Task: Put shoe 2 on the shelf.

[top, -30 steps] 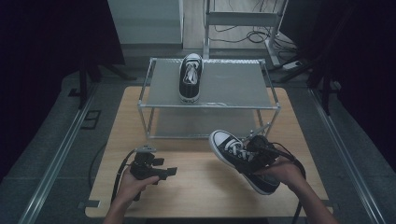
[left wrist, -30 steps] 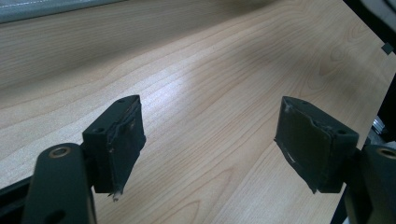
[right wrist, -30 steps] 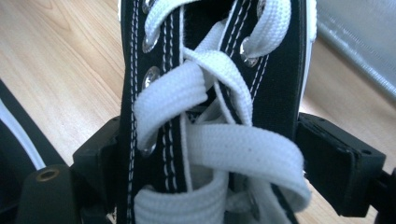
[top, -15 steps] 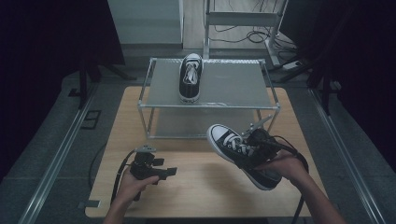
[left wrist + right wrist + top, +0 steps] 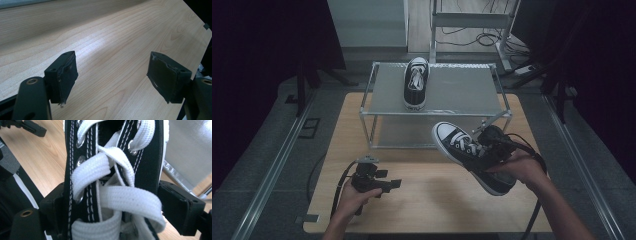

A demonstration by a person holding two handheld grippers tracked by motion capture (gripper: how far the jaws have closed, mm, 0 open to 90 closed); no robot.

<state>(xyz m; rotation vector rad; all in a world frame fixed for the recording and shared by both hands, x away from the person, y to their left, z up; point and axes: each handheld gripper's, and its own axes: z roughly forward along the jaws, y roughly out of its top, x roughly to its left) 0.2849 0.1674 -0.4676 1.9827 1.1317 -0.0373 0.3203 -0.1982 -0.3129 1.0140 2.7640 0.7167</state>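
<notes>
Right claw grips a black-and-white sneaker across its laced upper, held tilted above the bench, toe toward the wire shelf beyond it. Its own view shows white laces pinched between both jaws. Left claw rests low on the bench, jaws wide apart and empty. A second sneaker stands on the shelf top.

sneaker: toe and heel running off the frame beyond the right tongs | laces hiding its tongue | right forearm: leaving the bottom edge
</notes>
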